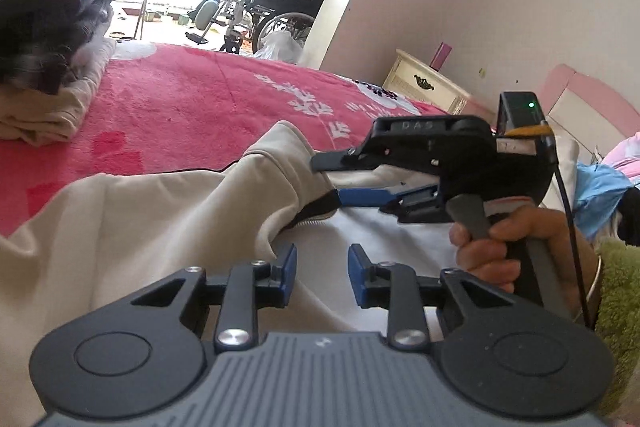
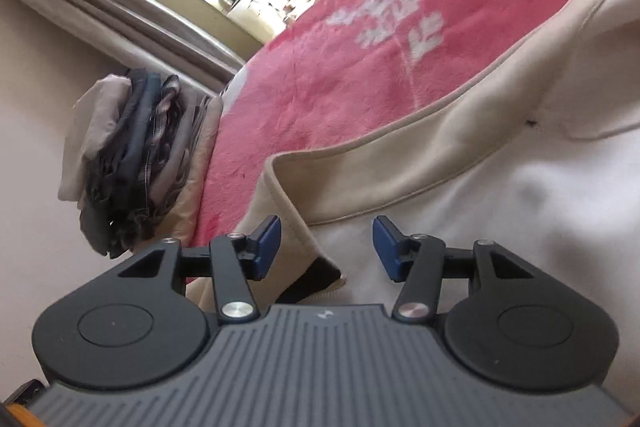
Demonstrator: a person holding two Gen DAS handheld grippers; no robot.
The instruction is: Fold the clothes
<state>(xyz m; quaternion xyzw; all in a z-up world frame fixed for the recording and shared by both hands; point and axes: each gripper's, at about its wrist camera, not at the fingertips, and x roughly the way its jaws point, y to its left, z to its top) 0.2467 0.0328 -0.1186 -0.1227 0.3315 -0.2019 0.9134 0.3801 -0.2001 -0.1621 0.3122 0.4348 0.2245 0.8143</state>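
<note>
Garment: cream-and-white jacket [image 1: 168,211] lies spread on the pink blanket [image 1: 192,107], directly beneath both tools. Left gripper [image 1: 322,263] hangs over the white panel, jaws parted, nothing between them. Right gripper [image 2: 326,247] likewise stands apart and empty, straddling the cream hem edge; the hand [image 1: 520,247] clasps its handle, tool tilted downward toward the cloth. Likely risk: a pinch that catches only the top layer, so the fold drags crooked. Folded pile [image 2: 136,159] sits well apart.
</note>
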